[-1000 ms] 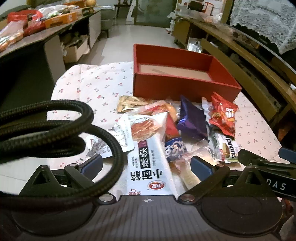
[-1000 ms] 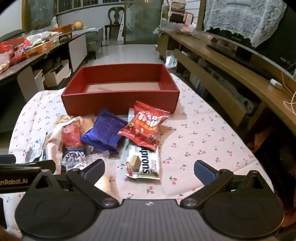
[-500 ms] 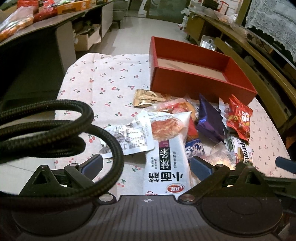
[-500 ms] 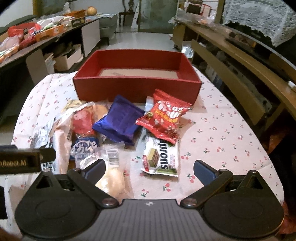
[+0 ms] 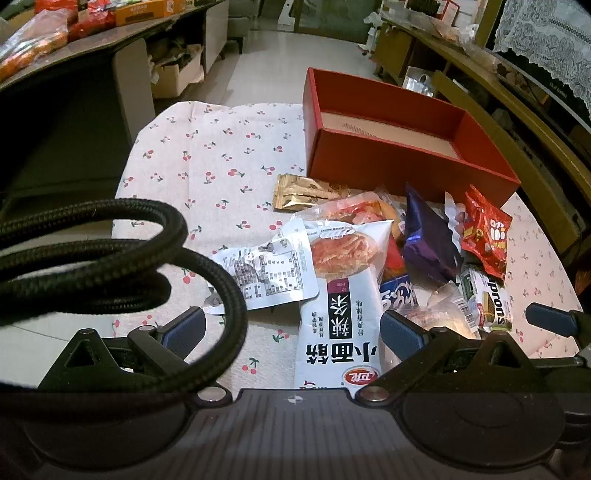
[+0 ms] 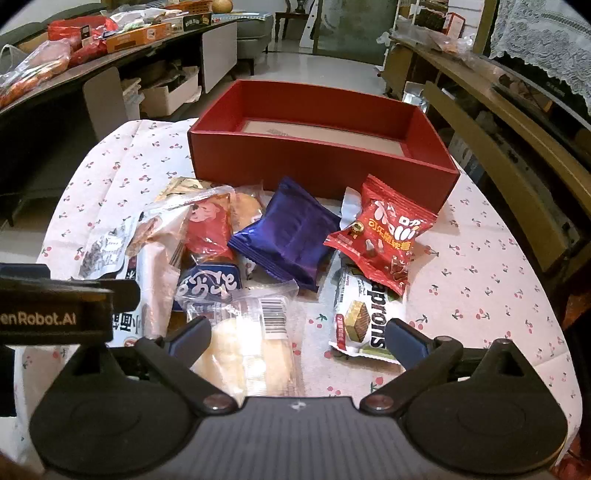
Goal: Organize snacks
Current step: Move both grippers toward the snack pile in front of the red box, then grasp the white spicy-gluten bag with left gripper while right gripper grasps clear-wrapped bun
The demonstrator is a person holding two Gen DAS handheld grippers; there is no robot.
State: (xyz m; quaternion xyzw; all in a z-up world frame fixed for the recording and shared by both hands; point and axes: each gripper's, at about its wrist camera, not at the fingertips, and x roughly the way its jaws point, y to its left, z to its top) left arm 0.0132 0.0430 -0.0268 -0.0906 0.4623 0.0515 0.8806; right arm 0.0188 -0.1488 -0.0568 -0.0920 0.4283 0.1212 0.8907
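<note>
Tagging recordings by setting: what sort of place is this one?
Probably a lived-in home room: a cherry-print tablecloth covers the table, a lace cover drapes over something on the right, and a sofa stands at the back.

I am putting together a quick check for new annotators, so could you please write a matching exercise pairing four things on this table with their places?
Things:
1. red box
2. purple packet
3. clear-wrapped bread
4. green wafer pack

Places:
A. partly under the red candy bag
B. at the far side of the cherry-print tablecloth, behind the pile, nothing visible inside
C. between the fingers of the open right gripper
D. mid-pile, just left of the red candy bag

Pairs: 1-B, 2-D, 3-C, 4-A
</note>
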